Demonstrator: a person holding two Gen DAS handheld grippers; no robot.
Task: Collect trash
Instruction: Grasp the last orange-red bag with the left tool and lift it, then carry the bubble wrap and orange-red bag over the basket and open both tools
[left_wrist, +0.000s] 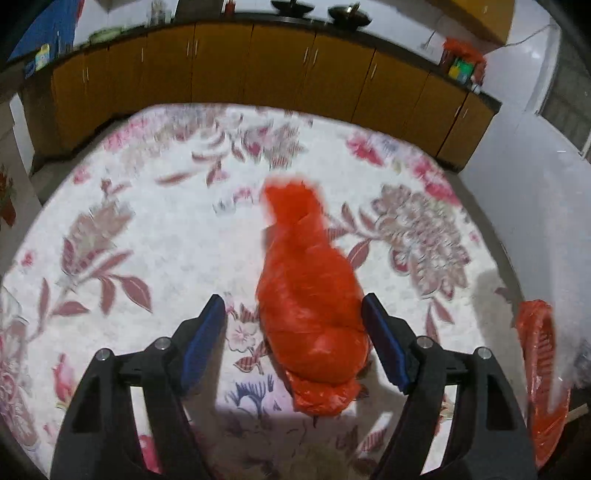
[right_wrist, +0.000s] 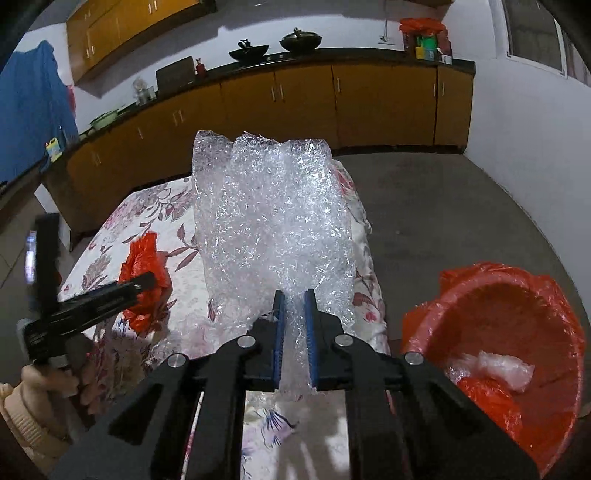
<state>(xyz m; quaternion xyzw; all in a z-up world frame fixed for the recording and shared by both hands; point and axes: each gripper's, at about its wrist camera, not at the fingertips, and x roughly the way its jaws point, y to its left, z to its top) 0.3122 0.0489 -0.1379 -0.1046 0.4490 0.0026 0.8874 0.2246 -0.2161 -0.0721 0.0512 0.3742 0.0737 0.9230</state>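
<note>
at four o'clock the lined bin (right_wrist: 517, 332) holds some trash; right gripper (right_wrist: 294, 306) clamps bubble wrap (right_wrist: 269, 221); left gripper (left_wrist: 293, 312), apart, straddles the orange bag (left_wrist: 310, 295) on the surface (left_wrist: 147, 229), uncollected.

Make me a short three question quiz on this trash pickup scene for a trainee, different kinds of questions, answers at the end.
1. True or false: the right gripper is clamped on the bubble wrap.
2. What lies between the open pads of the left gripper? A) a bottle B) the crumpled orange bag C) a cloth
3. Fill in: the bin beside the table is lined with an ______ bag.

Key: 1 true; 2 B; 3 orange.
</note>
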